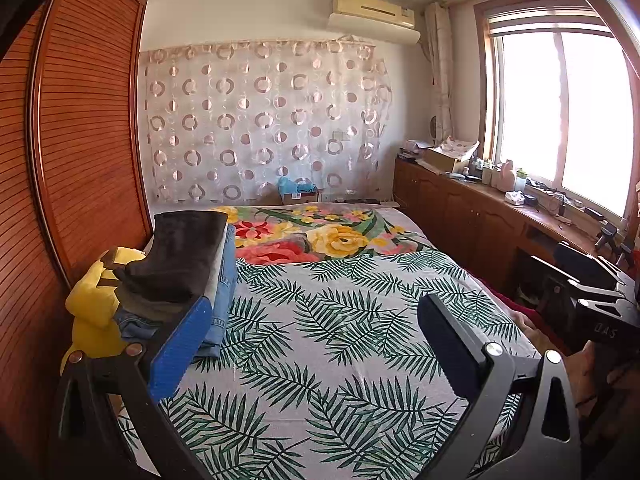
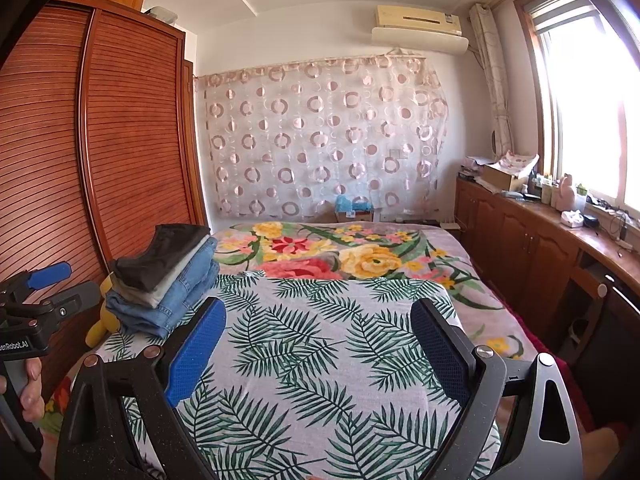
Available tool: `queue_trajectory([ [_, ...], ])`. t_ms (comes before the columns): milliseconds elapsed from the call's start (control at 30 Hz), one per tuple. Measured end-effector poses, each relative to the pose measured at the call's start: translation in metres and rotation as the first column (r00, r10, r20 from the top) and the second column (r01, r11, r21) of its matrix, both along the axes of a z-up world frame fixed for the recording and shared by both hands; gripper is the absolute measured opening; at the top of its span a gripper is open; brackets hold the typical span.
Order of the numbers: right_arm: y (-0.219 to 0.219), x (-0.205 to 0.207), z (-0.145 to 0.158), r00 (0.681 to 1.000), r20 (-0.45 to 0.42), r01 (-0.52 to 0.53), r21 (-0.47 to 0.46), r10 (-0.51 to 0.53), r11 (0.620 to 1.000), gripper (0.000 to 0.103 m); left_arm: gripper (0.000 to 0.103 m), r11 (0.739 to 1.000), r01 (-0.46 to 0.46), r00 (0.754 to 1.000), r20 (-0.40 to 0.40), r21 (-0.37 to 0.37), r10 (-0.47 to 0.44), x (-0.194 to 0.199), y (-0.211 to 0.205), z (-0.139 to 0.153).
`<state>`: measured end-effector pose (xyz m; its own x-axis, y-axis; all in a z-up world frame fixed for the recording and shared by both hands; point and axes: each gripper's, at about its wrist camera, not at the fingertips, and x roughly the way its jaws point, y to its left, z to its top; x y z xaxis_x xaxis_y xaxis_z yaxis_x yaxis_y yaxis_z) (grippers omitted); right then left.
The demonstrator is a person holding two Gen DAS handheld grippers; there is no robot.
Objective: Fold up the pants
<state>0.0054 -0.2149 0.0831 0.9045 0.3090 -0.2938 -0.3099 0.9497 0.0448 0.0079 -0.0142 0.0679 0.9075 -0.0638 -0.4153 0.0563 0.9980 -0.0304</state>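
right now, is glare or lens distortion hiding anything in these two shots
Left wrist view: the bright wooden-framed window is blown out to white, nothing outside readable; the brown slatted wardrobe door bows from the fisheye. Right wrist view: same window glare at the right edge, yet the stack of folded pants stays sharp and evenly lit.

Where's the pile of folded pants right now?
The pile of folded pants sits on the bed's left edge, beside the wooden wardrobe, against a yellow plush toy.

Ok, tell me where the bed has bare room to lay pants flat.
The leaf-print sheet is bare from the left claw and right claw up to the floral blanket. The left edge is crowded: folded pants stack beside a yellow plush toy, by the wardrobe.
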Motion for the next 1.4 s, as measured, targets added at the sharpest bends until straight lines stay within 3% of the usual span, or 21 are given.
queue_trajectory([
  [1400, 0.0054, -0.0019, -0.0024, 1.000, -0.001, 0.006, -0.001, -0.006, 1.000, 0.094, 0.103, 1.000, -0.010, 1.000, -0.008, -0.004, 0.010, 0.0024, 0.0026, -0.0035],
])
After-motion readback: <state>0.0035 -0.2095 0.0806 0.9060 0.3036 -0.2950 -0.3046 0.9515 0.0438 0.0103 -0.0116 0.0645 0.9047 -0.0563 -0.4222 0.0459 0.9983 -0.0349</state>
